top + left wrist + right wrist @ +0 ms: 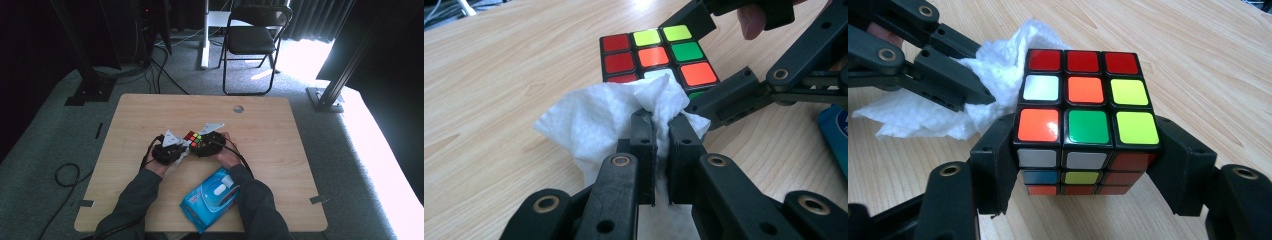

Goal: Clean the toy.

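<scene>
A scrambled Rubik's cube [1087, 115] is clamped between the jaws of my right gripper [1087, 162], just above the wooden table [150, 115]. Its top face shows red, orange, green and yellow tiles. My left gripper [661, 131] is shut on a crumpled white wipe [599, 117], which is pressed against the cube [654, 55] at its side. In the high view the left gripper [175, 150] and right gripper [202, 144] meet at the table's middle with the cube [194, 139] between them. In the right gripper view the wipe [948, 105] bunches left of the cube.
A blue pack of wipes [212, 198] lies near the front edge between the person's forearms. A round hole [238, 108] sits near the table's far edge. Behind the table stands a black folding chair [252, 40]; cables lie on the floor at left.
</scene>
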Tool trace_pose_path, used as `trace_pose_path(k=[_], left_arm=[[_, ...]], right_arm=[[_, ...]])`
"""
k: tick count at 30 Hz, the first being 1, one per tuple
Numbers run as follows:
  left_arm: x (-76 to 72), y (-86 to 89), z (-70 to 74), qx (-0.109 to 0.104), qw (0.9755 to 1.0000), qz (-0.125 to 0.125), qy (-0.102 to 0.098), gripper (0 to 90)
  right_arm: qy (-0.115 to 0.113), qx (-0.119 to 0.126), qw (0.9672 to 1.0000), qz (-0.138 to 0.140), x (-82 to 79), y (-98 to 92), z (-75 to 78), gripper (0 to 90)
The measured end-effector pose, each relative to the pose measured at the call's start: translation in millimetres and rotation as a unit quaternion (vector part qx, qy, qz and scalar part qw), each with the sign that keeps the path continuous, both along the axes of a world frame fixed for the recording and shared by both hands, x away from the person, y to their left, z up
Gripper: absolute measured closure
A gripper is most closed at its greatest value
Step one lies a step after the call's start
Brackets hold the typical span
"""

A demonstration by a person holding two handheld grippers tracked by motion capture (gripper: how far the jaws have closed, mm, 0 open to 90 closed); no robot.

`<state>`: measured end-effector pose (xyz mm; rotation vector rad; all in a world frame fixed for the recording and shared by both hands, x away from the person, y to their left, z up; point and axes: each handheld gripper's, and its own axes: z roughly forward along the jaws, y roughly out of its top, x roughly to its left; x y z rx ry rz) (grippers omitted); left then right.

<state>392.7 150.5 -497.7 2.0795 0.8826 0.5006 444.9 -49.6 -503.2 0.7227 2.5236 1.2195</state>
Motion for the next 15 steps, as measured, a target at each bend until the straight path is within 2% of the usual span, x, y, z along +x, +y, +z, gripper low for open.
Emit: trace_pose_path(k=[15], left_arm=[[0.5,-1.7,-6.1,-0.001,1.0,-0.002,0.009,84.2]], right_arm=[[-0.005,-0.004,1.0,-0.002,-0.7,0.7,0.0,34.4]])
